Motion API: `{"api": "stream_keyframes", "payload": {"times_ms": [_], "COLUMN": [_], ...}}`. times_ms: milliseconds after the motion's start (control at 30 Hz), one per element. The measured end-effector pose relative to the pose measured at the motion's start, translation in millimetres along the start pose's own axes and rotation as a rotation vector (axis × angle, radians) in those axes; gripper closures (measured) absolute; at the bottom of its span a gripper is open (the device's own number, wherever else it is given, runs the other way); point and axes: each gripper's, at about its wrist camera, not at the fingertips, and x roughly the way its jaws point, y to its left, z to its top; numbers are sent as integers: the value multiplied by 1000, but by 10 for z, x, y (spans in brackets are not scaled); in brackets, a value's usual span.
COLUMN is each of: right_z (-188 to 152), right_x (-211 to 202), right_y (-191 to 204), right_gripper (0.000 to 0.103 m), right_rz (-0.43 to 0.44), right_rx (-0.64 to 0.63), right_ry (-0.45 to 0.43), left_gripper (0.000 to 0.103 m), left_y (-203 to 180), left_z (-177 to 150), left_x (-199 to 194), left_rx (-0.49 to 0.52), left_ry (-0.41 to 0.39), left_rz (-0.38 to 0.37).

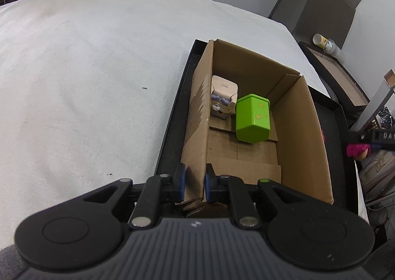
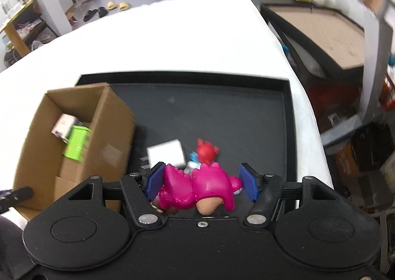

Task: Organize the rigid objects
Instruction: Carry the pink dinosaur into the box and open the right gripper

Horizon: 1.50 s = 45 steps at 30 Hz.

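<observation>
A white cloth-covered counter (image 1: 86, 70) carries the things; its cover looks like a soft, slightly napped fabric. Directly on it, toward its right edge, lies a shallow black tray (image 2: 287, 117) with low raised walls. Two tiny dark specks (image 1: 144, 87) lie on the bare cloth to the left of the tray, well apart from each other; what they are cannot be told.

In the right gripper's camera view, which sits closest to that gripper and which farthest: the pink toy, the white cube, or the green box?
1. pink toy: between the fingers of the right gripper.
2. white cube: just beyond, on the black tray.
3. green box: farthest, left, inside the cardboard box.
</observation>
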Motion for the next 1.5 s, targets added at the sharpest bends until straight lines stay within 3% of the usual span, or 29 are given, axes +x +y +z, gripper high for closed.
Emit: {"api": "stream_keyframes", "payload": {"times_ms": [333, 967, 1233, 1500], "right_z": [307, 637, 727, 683], "right_x": [-147, 158, 269, 127], "right_y": [510, 1288, 1418, 1287], "right_gripper": [39, 39, 37, 37], "right_rz": [52, 86, 74, 72], "right_rx": [-66, -152, -125, -104], "right_ry": [-24, -19, -30, -39], "left_gripper": [88, 87, 87, 87], "left_y": [39, 146, 175, 192], "left_z": [-10, -23, -26, -29], "left_x": [13, 16, 33, 24], "left_rx": [-6, -25, -30, -37], "left_ry": [-1, -2, -4, -4], "left_rz": [-27, -81, -93, -98]}}
